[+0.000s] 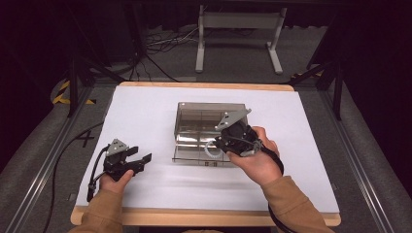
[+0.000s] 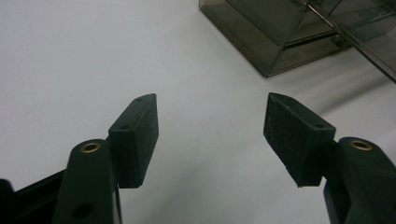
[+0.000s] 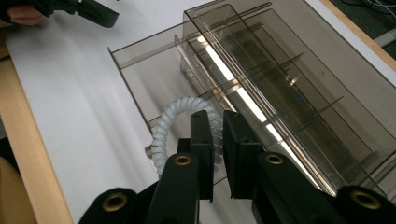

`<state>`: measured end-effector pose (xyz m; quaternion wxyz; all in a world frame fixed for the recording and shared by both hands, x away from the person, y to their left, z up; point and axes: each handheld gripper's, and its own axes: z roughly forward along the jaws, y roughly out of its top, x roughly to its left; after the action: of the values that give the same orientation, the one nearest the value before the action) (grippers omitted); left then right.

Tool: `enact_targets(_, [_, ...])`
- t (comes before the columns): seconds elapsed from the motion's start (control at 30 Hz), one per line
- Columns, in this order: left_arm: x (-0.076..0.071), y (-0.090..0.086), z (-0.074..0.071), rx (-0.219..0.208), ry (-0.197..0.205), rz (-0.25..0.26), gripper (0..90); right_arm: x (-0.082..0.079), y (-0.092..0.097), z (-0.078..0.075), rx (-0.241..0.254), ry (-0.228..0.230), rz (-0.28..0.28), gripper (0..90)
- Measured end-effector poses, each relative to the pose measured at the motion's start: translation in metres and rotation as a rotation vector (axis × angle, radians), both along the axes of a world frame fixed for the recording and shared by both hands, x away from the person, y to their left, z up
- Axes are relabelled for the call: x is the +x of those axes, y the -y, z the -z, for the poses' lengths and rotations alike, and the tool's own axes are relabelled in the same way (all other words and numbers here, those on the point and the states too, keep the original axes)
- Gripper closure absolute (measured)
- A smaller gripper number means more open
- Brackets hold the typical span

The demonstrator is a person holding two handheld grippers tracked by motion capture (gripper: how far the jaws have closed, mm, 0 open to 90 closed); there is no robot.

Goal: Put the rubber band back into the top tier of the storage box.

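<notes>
A white coiled cord [image 3: 180, 122] is clenched in the right claw [image 3: 218, 122] over the front compartment of the smoked clear box [image 1: 194, 112] at mid-bench [image 1: 145, 107]. The left claw [image 2: 211, 127] is held released, nothing between its pads, near the box's corner.

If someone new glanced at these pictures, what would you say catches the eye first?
Probably the smoky clear plastic organizer box with its dividers, in the middle of the white table. Next, the right gripper at the box's near edge, its jaws closed on a pale coiled cord. The left gripper sits apart at the near left, jaws wide open above bare table.
</notes>
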<state>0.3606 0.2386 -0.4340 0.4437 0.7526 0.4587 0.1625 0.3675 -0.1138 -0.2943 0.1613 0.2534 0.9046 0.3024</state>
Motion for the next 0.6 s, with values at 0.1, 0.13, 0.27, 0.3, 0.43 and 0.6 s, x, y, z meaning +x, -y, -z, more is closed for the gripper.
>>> enact_targets(0.1, [0.000, 0.000, 0.000, 0.000, -0.001, 0.001, 36.3, 0.003, 0.001, 0.001, -0.004, 0.001, 0.005, 83.5])
enact_targets(0.13, [0.000, 0.000, 0.000, 0.000, -0.001, 0.001, 36.3, 0.004, 0.000, 0.001, -0.007, 0.003, 0.012, 83.5])
enact_targets(0.27, [0.000, 0.000, 0.000, -0.001, -0.002, 0.002, 36.3, 0.008, 0.000, 0.005, -0.026, 0.012, 0.019, 83.5])
enact_targets(0.3, [0.000, 0.000, 0.000, -0.001, -0.002, 0.002, 36.4, 0.008, 0.000, 0.005, -0.026, 0.012, 0.019, 83.5])
enact_targets(0.43, [0.000, 0.000, 0.000, -0.001, -0.002, 0.002, 36.4, 0.010, -0.003, 0.010, -0.046, 0.027, 0.021, 83.4])
enact_targets(0.6, [0.000, 0.000, 0.000, -0.003, -0.001, 0.001, 36.4, 0.012, -0.005, 0.015, -0.045, 0.021, 0.024, 83.4])
